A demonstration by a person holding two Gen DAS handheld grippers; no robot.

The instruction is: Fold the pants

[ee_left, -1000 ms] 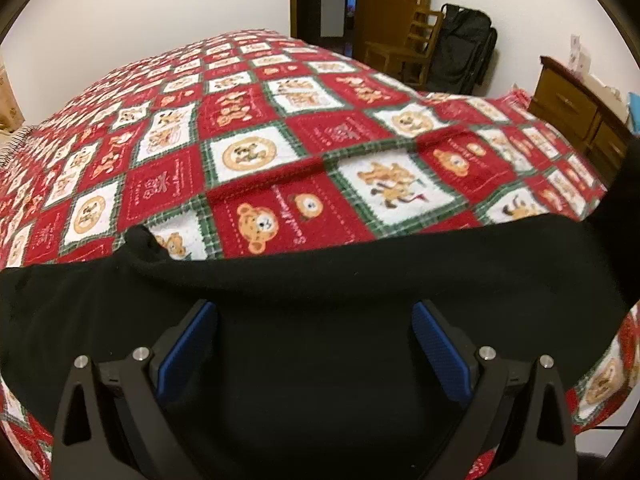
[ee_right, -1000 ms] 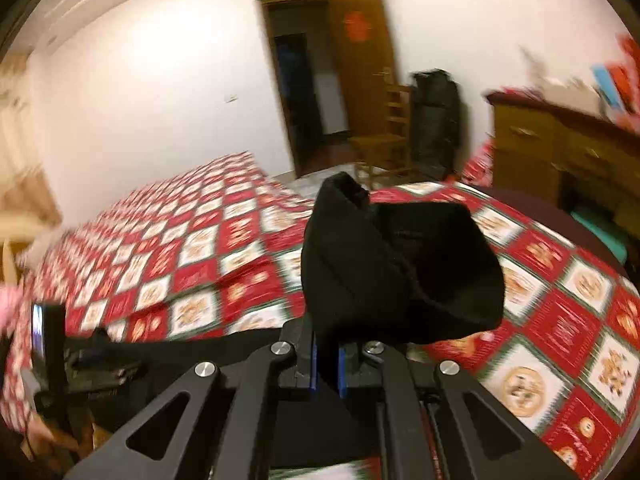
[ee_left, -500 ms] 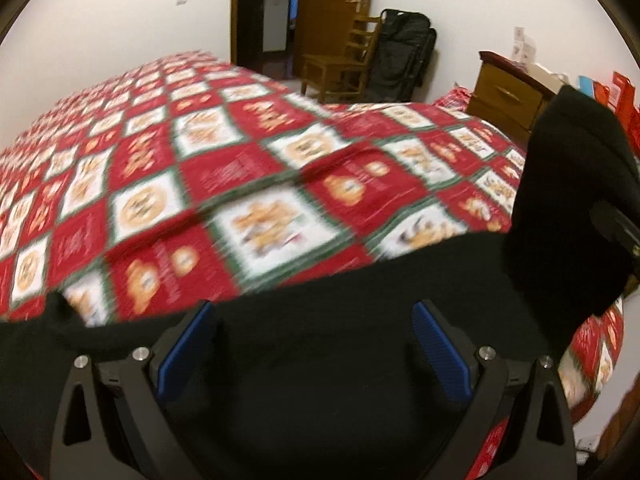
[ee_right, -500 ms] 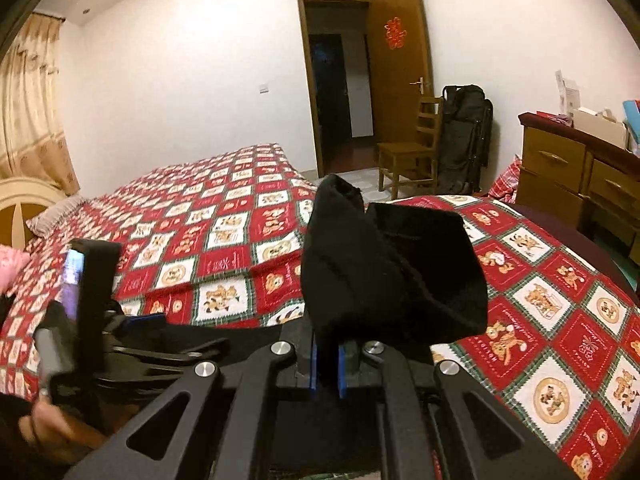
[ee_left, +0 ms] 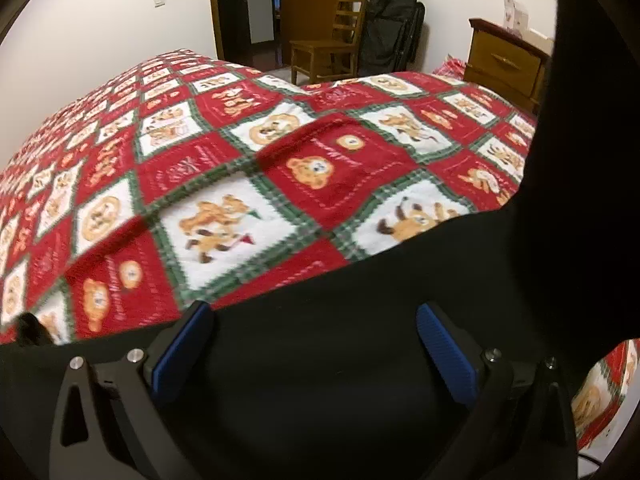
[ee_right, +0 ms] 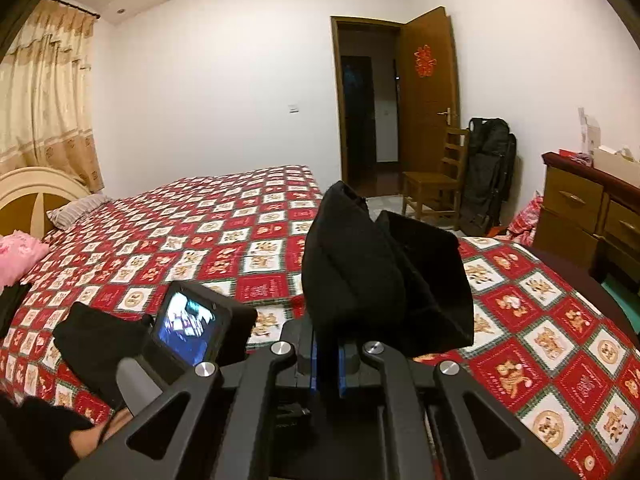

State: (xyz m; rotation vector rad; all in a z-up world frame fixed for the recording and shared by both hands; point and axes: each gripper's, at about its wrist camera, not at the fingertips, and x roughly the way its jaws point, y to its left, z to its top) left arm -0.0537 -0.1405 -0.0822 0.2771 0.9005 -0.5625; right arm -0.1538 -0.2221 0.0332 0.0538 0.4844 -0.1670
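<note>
Left gripper (ee_left: pixel 312 354) agape, right gripper (ee_right: pixel 328 364) clamped.

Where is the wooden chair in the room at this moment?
In the right wrist view the wooden chair stands on the floor beyond the far end of the bed, between the open door and the black bag.

Black pants (ee_right: pixel 384 280) lying across the bed's near edge; one end bunching upright, lifted off the bed, folds drooping sideways.
</note>
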